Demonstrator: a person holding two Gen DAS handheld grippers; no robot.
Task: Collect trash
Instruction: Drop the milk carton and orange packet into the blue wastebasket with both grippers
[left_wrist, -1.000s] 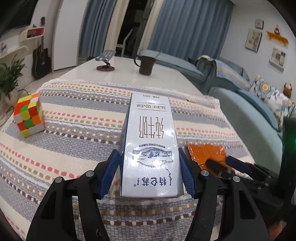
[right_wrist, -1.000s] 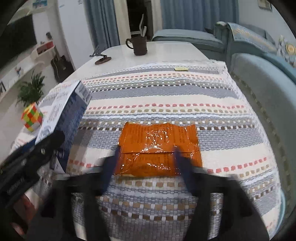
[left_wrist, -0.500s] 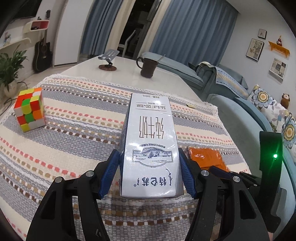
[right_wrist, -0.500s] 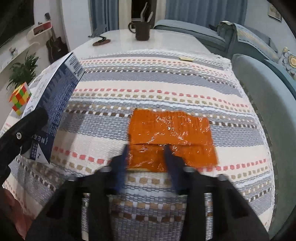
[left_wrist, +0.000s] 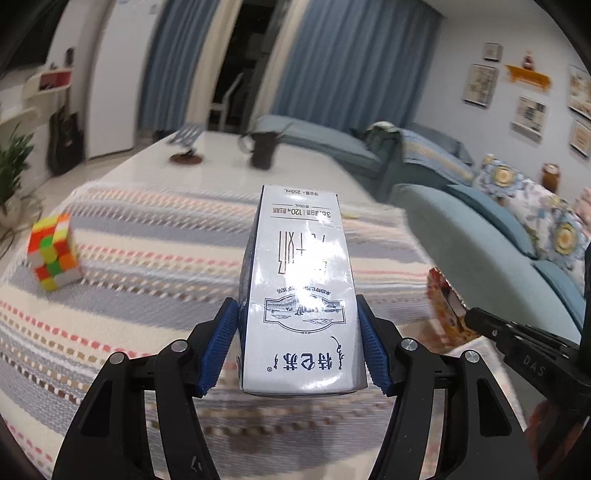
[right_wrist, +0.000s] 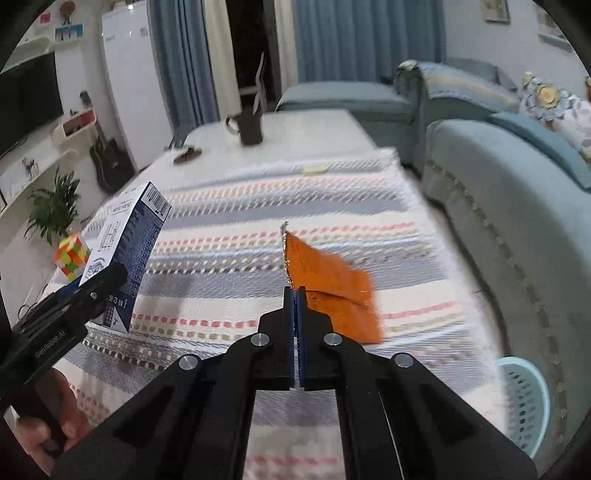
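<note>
My left gripper (left_wrist: 297, 345) is shut on a white and blue milk carton (left_wrist: 301, 291) and holds it above the striped tablecloth (left_wrist: 129, 295). The carton also shows in the right wrist view (right_wrist: 125, 254), at the left. My right gripper (right_wrist: 295, 295) is shut on an orange snack wrapper (right_wrist: 328, 284), which hangs lifted off the cloth. The wrapper shows at the right edge of the left wrist view (left_wrist: 443, 310), pinched by the right gripper's fingers.
A Rubik's cube (left_wrist: 53, 256) sits on the cloth at the left. A dark mug (right_wrist: 251, 127) and a small stand (left_wrist: 186, 146) are on the far white tabletop. A light blue basket (right_wrist: 524, 402) stands on the floor at the right, beside a teal sofa (right_wrist: 517, 206).
My right gripper closed on the orange wrapper and lifted it off the cloth. My left gripper rose with the carton still in it.
</note>
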